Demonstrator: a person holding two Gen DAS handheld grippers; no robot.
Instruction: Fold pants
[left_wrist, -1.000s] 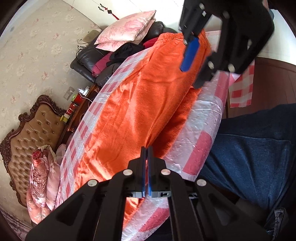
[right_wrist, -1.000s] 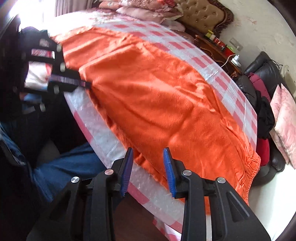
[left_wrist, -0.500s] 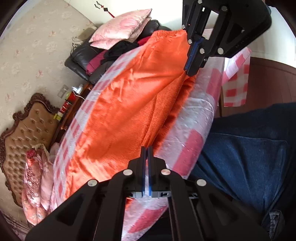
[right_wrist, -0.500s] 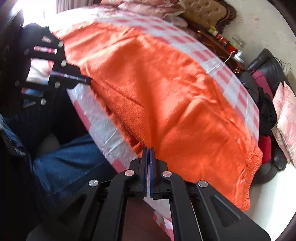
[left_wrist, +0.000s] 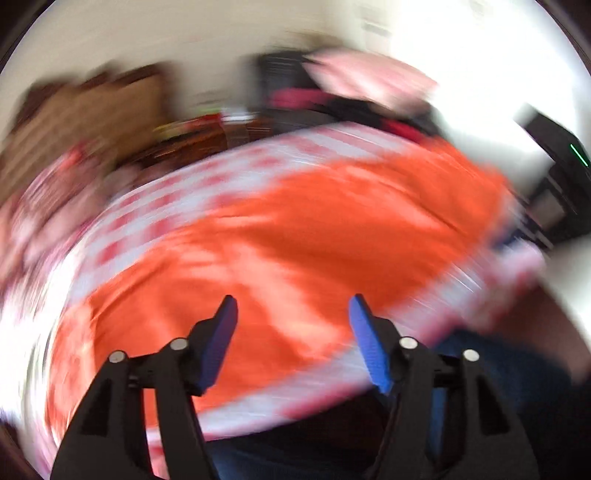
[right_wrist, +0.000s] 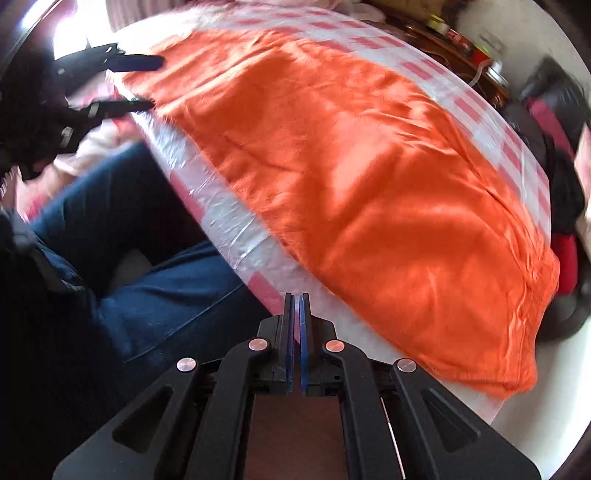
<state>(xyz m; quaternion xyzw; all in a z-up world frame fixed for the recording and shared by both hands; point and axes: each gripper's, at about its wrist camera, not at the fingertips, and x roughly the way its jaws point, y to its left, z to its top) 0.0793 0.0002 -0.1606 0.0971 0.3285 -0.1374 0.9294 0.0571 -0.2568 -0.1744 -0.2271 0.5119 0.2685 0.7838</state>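
Our orange pants (right_wrist: 343, 177) lie flat on the checked table (right_wrist: 221, 221). Our left gripper (left_wrist: 291, 314) is opening, empty; our right gripper (right_wrist: 295, 332) is pressed together, empty. A 1-layer pinch could bunch them.

Left gripper (left_wrist: 290, 306) is opening, blue pads spreading with nothing clamped between them. Right gripper (right_wrist: 296, 301) points steeply down, jaws pressed together, empty.
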